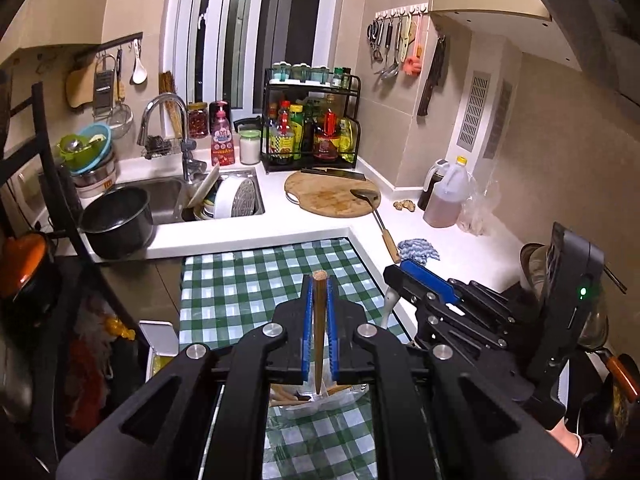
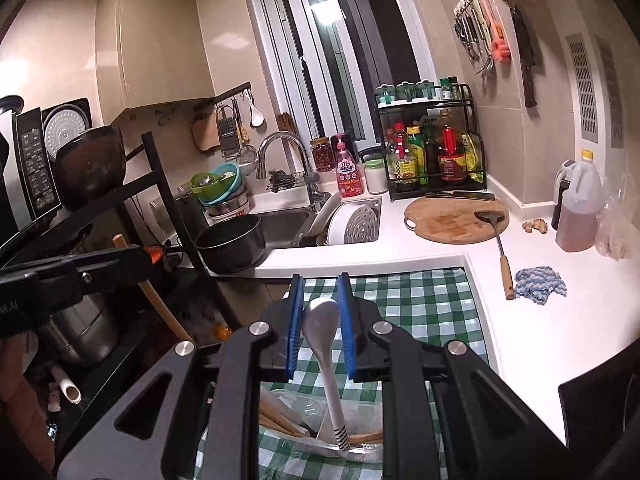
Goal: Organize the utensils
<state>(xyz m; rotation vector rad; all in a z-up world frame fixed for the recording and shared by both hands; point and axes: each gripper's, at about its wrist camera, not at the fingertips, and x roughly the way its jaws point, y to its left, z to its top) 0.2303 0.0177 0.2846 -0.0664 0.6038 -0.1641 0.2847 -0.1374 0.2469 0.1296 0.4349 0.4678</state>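
Utensils are what I'm sorting, and right now I have one in each gripper. My left gripper (image 1: pixel 319 280) is clamped on a wooden chopstick (image 1: pixel 319 332), the blue pads pressed together on its shaft so that its blunt end pokes out just past the fingertips and its thin end points back toward me. My right gripper (image 2: pixel 322 284) is closed on a white spoon (image 2: pixel 322 320); its bowl sits between the pads near the tips, and the handle with a striped band runs back and down toward the camera. So both long axes run along the fingers, not across them.

Below and nearer than both grippers, on the green checked cloth (image 2: pixel 420 304), lies a clear plastic tray (image 2: pixel 360 456) with more wooden-handled pieces in it. I can't make out its compartments, since my own gripper frames hide most of it. Both utensils hang above that tray, not touching it.

Beyond the cloth is the white counter (image 2: pixel 500 340), with a round cutting board (image 2: pixel 444 220) and a spatula (image 2: pixel 498 240) at far right, and the sink (image 2: pixel 280 224) at far left.

My read: the two pieces are lifted clear and waiting for a destination. The right gripper lies nearer the counter and the left nearer the sink side. Wherever each goes, I'd have to line it up lengthwise, as each leads with one end.
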